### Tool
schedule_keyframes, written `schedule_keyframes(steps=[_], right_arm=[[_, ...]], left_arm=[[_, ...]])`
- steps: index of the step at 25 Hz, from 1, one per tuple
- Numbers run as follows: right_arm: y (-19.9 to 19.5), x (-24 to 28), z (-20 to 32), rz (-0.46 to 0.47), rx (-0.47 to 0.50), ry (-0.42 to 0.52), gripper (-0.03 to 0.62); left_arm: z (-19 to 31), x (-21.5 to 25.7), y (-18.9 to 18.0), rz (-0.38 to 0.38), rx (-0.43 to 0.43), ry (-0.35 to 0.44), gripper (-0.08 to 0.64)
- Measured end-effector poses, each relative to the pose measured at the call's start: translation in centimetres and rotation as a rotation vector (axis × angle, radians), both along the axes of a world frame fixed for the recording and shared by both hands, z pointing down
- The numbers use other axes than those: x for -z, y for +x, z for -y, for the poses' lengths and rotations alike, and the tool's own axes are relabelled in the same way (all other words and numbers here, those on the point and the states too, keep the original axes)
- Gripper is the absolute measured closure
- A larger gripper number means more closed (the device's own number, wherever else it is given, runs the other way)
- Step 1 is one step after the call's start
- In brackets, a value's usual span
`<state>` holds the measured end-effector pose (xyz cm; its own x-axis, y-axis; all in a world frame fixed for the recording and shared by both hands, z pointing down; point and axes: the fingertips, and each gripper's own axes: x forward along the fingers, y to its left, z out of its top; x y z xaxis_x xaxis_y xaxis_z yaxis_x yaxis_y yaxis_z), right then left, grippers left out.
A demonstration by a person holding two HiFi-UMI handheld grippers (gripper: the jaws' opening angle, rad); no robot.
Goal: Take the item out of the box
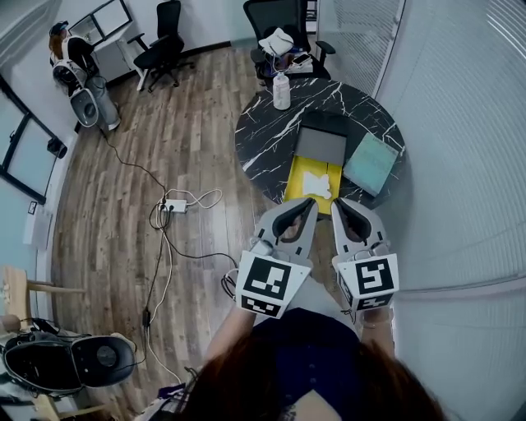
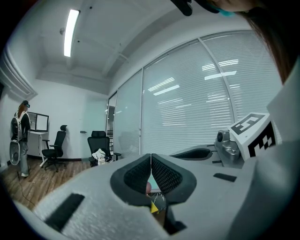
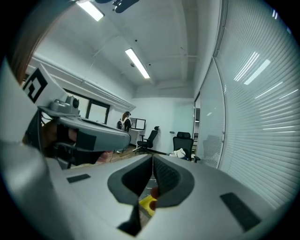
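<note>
Closest to me, at the bottom of the head view, are my dark top and my hair. Just ahead I hold both grippers side by side, marker cubes toward me, jaws pointing away toward a table.

My left gripper (image 1: pixel 310 202) has its jaws pressed together at the tips, with nothing between them. Its own view shows the two ribbed pads (image 2: pixel 161 174) meeting in a thin line. My right gripper (image 1: pixel 339 204) is the same: jaws tip to tip and empty. Each gripper shows at the edge of the other's view.

Just beyond the jaw tips, at the near edge of the round black marble table (image 1: pixel 263 140), lies an open yellow box (image 1: pixel 294 186). The white item (image 1: pixel 317 184) rests inside it, toward the box's right half. From the head view the gripper tips sit at the near rim of the box, but neither grips the item. How high they are above the box I cannot tell.

Past the box lies a dark grey flat panel (image 1: pixel 320 145), touching its far end. A pale teal flat piece (image 1: pixel 371 162) lies to the right of that. Further on, near the table's far edge, stands a white bottle (image 1: pixel 281 90).

Behind the table is a black office chair (image 1: pixel 279 20) with white things heaped on its seat. To my left, on the wooden floor, a white power strip (image 1: pixel 174 205) lies among trailing cables. At the far end of the room a person (image 1: pixel 62 45) stands by a desk.
</note>
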<state>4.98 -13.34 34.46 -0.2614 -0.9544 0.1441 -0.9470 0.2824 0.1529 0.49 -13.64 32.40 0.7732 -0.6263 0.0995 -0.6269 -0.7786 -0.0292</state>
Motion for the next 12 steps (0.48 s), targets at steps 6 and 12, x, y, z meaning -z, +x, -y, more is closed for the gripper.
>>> schedule_keyframes(steps=[6,12], right_arm=[[0.9,-1.0,3.3,-0.045,0.024,-0.028,0.566],[2.2,-2.1,6.1,-0.069,0.028,-0.043,0.566]], left_arm=[[2.9,-0.2,1.0,0.006,0.019,-0.005,0.532],[5.7,-0.6,2.1,0.012,0.039,-0.019,0.532]])
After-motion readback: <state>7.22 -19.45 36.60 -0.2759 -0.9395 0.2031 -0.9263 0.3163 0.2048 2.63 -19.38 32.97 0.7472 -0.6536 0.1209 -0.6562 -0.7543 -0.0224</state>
